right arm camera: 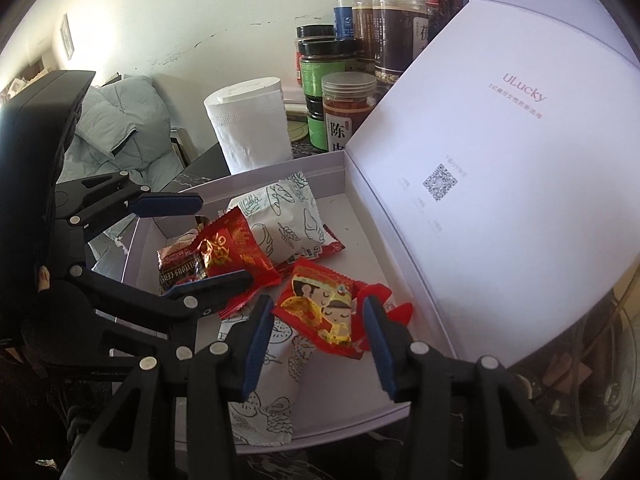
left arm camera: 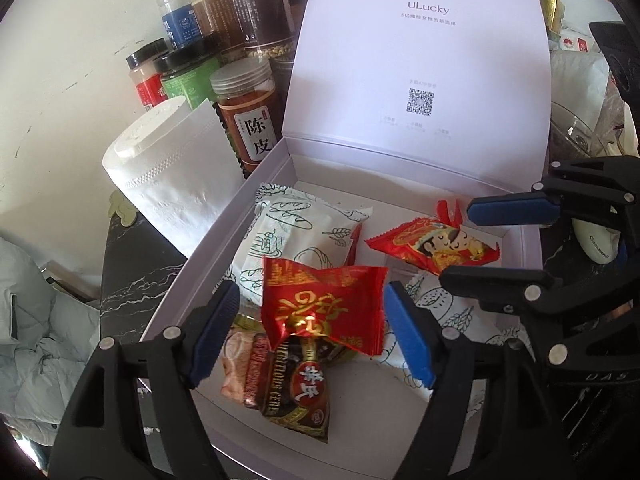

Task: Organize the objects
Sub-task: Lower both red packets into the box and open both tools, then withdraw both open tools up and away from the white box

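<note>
Both claws hovered inside the white box. The left claw stood apart around a red-gold packet, pads clear of it. The right claw stood apart around the cartoon packet. Lifting straight up would avoid dragging either wrapper.
</note>
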